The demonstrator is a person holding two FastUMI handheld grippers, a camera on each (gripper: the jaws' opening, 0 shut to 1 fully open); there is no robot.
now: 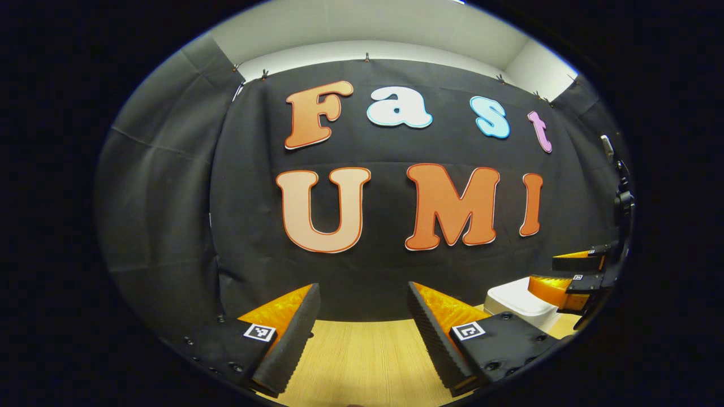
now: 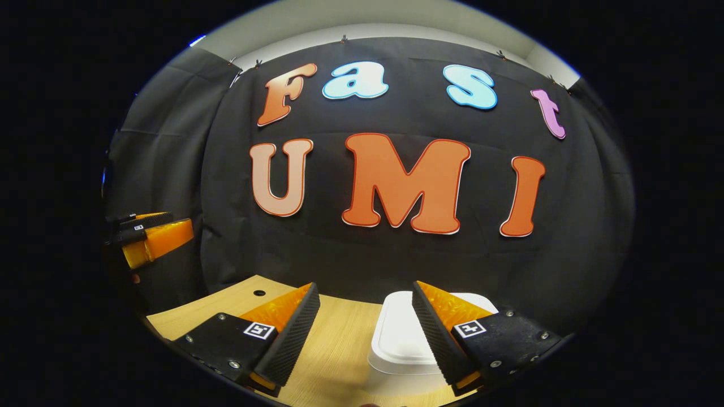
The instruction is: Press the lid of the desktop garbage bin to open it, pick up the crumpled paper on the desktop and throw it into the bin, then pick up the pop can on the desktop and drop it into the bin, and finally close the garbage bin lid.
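A white desktop garbage bin [image 2: 404, 339] with its lid down stands on the wooden desk, straight ahead of my right gripper [image 2: 365, 325] and partly behind its right finger. That gripper is open with nothing between its fingers. In the left gripper view the same bin [image 1: 517, 302] sits at the far right, with the right gripper [image 1: 571, 277] hovering over it. My left gripper [image 1: 362, 322] is open above bare desk, well left of the bin. The left gripper [image 2: 150, 234] also appears at the left edge of the right gripper view.
The wooden desk [image 1: 362, 362] runs back to the black cloth wall. A small round hole [image 2: 259, 293] is in the desk top near its far left corner.
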